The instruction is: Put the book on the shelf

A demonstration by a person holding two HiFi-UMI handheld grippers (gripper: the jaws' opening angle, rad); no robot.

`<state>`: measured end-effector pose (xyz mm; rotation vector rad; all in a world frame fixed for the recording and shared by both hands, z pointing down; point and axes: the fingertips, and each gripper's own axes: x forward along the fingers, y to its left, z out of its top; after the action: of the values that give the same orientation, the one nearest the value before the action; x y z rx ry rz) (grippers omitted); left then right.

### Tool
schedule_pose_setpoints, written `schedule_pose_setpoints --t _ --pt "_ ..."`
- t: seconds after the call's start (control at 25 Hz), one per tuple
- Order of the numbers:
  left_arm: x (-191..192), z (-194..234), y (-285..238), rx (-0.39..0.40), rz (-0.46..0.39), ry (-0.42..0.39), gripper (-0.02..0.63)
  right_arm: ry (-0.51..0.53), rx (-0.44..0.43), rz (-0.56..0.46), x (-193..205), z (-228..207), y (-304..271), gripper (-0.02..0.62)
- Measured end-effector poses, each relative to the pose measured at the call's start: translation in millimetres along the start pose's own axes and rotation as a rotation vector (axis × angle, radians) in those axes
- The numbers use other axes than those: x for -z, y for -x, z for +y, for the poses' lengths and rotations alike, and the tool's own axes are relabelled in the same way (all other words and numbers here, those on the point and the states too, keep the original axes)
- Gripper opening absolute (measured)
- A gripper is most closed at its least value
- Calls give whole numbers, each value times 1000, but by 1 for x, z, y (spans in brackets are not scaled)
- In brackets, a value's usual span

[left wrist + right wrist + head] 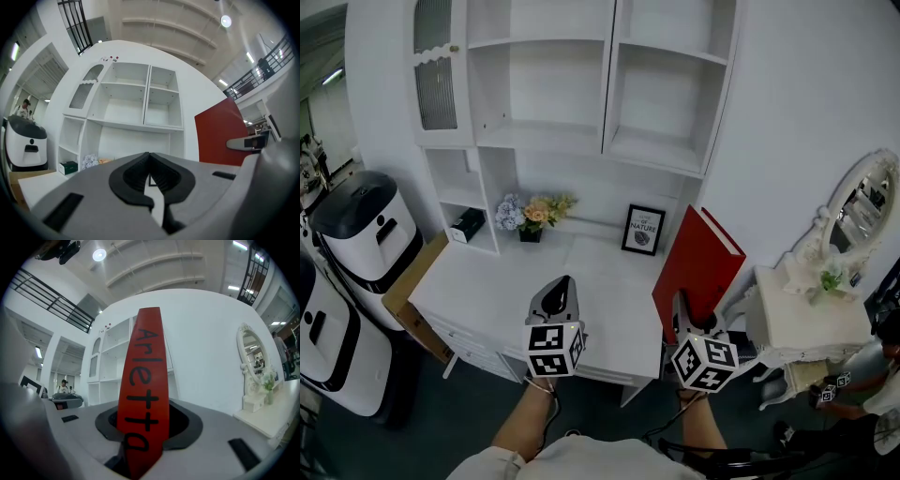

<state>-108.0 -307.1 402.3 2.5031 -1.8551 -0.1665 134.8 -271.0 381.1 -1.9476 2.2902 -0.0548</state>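
1. The left hand-held gripper points level, its jaws closed together with nothing between them.
2. The right hand-held gripper points level, its jaws clamped on the upright red book.
3. The left forearm and right forearm reach forward side by side.

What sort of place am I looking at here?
Probably a mock home study corner staged inside a big hall. There is a white desk under a shelf unit, with flowers and an oval mirror. The gripper views also show a high industrial ceiling and railings.
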Motion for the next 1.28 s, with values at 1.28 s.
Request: schedule_pose_setpoints --t 1.28 --pt "12 38 -100 34 29 12 2 55 56 23 8 -8 -89 175"
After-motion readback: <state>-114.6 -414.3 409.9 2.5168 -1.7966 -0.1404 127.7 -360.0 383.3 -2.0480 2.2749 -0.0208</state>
